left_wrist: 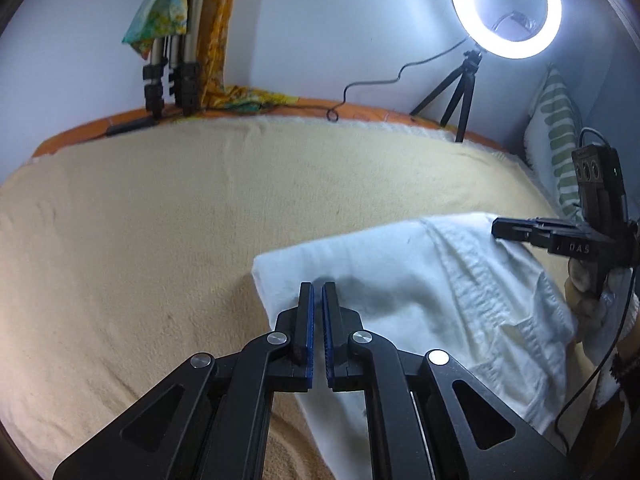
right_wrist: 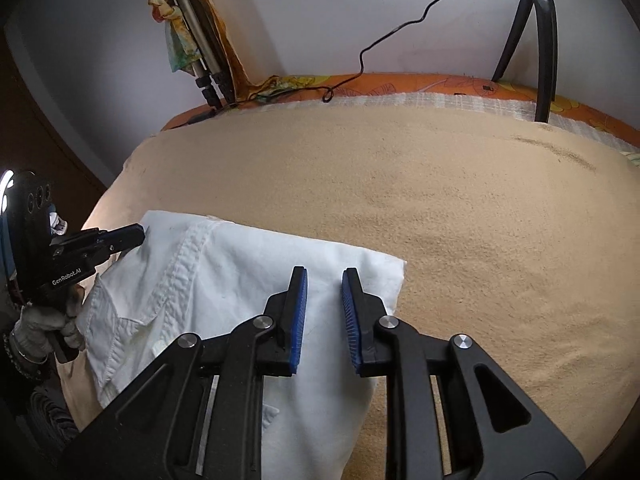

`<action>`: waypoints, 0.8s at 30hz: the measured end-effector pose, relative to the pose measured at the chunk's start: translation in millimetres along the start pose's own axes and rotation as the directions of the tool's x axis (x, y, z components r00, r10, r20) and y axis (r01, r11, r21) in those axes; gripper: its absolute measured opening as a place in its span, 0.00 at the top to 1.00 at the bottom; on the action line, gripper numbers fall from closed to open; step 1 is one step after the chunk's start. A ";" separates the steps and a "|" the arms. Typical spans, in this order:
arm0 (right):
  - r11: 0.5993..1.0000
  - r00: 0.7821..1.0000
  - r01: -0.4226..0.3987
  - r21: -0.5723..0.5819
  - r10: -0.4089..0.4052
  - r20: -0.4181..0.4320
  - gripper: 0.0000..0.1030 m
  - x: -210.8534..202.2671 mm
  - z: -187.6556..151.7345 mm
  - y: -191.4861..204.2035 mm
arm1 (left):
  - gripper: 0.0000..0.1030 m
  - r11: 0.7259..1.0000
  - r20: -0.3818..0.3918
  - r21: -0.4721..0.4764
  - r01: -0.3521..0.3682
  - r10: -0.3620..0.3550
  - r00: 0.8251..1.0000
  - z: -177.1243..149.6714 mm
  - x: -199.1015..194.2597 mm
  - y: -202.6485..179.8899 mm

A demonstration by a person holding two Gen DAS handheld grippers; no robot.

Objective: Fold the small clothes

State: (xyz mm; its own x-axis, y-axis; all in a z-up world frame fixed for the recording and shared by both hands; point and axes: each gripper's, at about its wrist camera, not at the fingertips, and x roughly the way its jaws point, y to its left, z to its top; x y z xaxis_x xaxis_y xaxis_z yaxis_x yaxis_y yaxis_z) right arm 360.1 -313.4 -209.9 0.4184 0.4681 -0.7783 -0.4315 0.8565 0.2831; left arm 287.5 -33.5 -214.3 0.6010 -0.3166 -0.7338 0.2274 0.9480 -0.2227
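Note:
A white shirt (left_wrist: pixel 420 300) lies folded on the beige blanket, its button placket showing (right_wrist: pixel 188 264). My left gripper (left_wrist: pixel 318 286) hovers over the shirt's far left part with its blue pads almost together and nothing between them. In the right wrist view the left gripper (right_wrist: pixel 138 234) has its tip at the shirt's far left corner. My right gripper (right_wrist: pixel 325 272) stands over the shirt's far right corner, its jaws a little apart and empty, with the cloth below them. Seen from the left wrist, the right gripper (left_wrist: pixel 498 229) reaches in above the shirt's right edge.
The beige blanket (left_wrist: pixel 160 220) covers a bed against a white wall. A lit ring light (left_wrist: pixel 506 8) on a small tripod (left_wrist: pixel 460 96) stands at the back right, its cable (left_wrist: pixel 332 114) trailing left. A striped pillow (left_wrist: pixel 556 140) leans at the right. Folded tripod legs (left_wrist: pixel 172 80) stand in the corner.

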 end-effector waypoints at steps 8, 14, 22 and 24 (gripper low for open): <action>0.998 0.998 0.056 -0.022 -0.056 -0.009 0.86 -3.5 -3.3 -0.5 | 0.95 0.992 -0.024 0.089 -0.090 0.092 0.995 -17.4 -9.5 1.8; 0.997 0.999 -0.006 0.077 0.004 0.036 0.63 -53.7 -26.6 -14.1 | 0.92 0.996 0.029 -0.089 -0.004 0.007 1.000 -29.1 -60.9 37.1; 0.950 0.987 -0.160 0.270 0.150 0.057 0.43 -66.3 -63.9 -39.8 | 0.44 0.865 0.039 -0.416 0.281 -0.292 0.956 -42.4 -71.2 62.1; 0.935 0.983 -0.185 0.304 0.178 0.051 0.43 -60.2 -68.9 -42.3 | 0.44 0.824 0.034 -0.469 0.318 -0.343 0.939 -46.9 -61.5 61.1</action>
State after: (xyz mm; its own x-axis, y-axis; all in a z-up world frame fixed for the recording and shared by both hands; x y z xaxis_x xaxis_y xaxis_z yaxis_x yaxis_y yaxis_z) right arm 298.1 -392.8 -213.6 0.3748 0.6234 -0.6862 -0.2377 0.7801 0.5788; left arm 228.5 45.5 -212.8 0.5119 -0.6234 -0.5910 0.0193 0.6961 -0.7176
